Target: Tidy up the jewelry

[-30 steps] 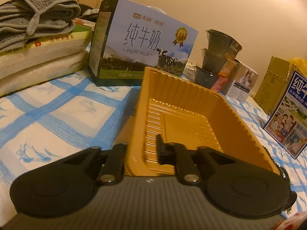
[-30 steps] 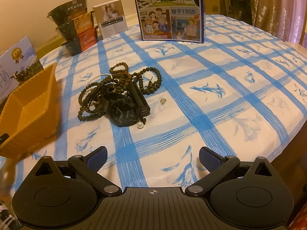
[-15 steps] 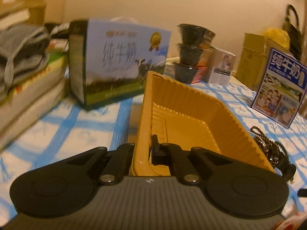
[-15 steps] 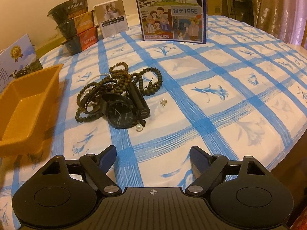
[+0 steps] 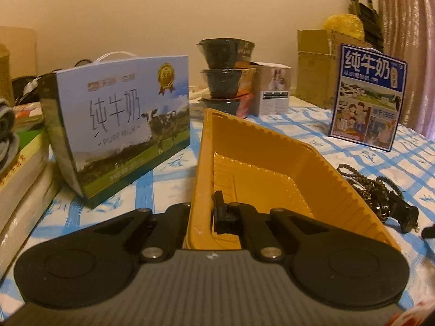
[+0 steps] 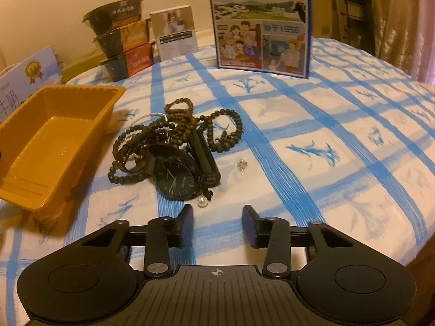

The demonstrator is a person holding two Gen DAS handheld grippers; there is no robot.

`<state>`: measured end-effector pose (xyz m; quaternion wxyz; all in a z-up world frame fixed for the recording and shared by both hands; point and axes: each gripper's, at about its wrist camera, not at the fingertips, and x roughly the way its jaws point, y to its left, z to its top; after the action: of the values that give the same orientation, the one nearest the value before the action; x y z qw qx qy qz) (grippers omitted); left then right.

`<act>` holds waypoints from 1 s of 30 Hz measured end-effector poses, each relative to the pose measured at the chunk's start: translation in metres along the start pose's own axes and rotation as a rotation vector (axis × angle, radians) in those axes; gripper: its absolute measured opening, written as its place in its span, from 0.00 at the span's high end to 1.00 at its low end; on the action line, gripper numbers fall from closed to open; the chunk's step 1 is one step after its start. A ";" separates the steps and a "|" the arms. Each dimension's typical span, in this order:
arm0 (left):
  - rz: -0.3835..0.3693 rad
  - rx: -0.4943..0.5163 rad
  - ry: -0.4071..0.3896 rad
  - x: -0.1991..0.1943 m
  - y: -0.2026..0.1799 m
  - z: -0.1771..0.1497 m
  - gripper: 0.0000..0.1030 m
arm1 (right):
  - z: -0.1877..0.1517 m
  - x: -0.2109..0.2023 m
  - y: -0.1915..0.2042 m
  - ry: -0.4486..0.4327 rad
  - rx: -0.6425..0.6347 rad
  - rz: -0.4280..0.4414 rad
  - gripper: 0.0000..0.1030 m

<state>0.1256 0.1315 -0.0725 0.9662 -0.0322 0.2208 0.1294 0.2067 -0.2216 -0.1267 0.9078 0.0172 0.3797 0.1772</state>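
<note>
Your left gripper (image 5: pixel 202 214) clamps the near wall of the yellow tray (image 5: pixel 261 168). Your right gripper (image 6: pixel 217 224), jaws just narrowed and empty, hovers before the black watch (image 6: pixel 175 178) and bead strands (image 6: pixel 223 127).

Yellow ribbed plastic tray (image 6: pixel 49 135), empty, near end raised off the checked cloth, tilted. Just beside it a tangled heap: dark bead strands (image 6: pixel 190 125), a black watch (image 6: pixel 176 179) face up on top. One pearl (image 6: pixel 202 201) touching the heap; small earring (image 6: pixel 241 164) lying apart.
</note>
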 end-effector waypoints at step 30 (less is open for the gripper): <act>-0.063 -0.003 -0.023 0.010 0.013 0.014 0.96 | 0.047 -0.013 0.083 -0.140 -0.134 0.266 0.92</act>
<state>0.1367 0.1485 -0.0644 0.9722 -0.0389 0.2085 0.0996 0.2052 -0.1438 -0.0707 0.8997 0.0189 0.2972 0.3193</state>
